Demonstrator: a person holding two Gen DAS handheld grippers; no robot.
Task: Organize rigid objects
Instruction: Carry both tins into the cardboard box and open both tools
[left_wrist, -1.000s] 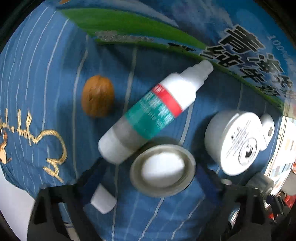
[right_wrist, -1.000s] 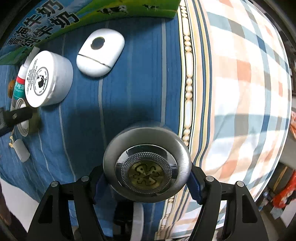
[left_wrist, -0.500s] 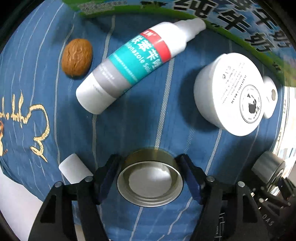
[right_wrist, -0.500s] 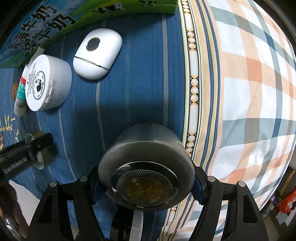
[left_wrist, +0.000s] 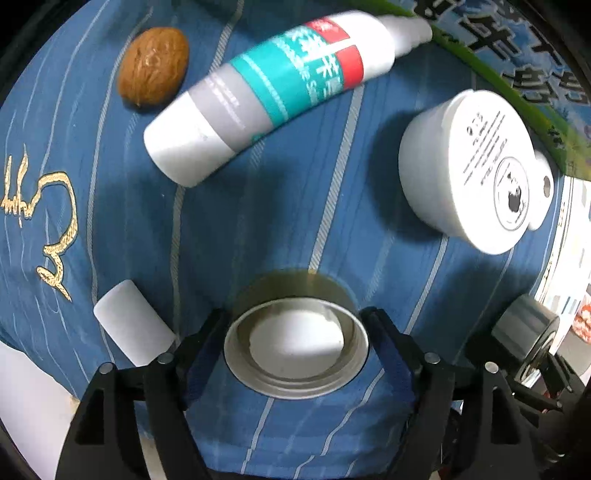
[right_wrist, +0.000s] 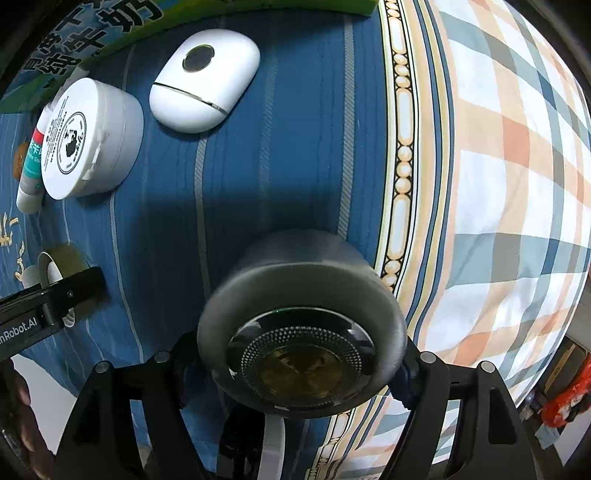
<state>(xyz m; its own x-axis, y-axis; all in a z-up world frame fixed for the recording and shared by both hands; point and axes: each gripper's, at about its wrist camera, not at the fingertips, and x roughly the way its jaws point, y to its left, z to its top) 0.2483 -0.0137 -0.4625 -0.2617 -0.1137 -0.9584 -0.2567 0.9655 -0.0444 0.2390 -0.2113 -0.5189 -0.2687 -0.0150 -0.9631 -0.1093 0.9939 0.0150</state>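
Since a second earlier, the tape roll (left_wrist: 295, 332) was carried away from the spray bottle (left_wrist: 273, 92) and lowered toward the near edge of the blue bedspread (left_wrist: 258, 206); the grey round case (right_wrist: 299, 325) was brought down too. Left hand-held gripper (left_wrist: 297, 334) jaws had just been opening, with the tape roll between them; pads were seen beside its rim, contact could not be told. Right hand-held gripper (right_wrist: 295, 354) jaws had also just been opening around the grey round case, its sides between the pads; whether it was gripped could not be told. White jar (left_wrist: 469, 170), walnut (left_wrist: 153, 66), small white cap (left_wrist: 133, 328) and white oval case (right_wrist: 205, 79) were left lying on the bed.

Step was judged as set-down of both items. Full rest on the soft bedding should be confirmed before release, jaws widened evenly, then lifted straight up so nothing was dragged or tipped.
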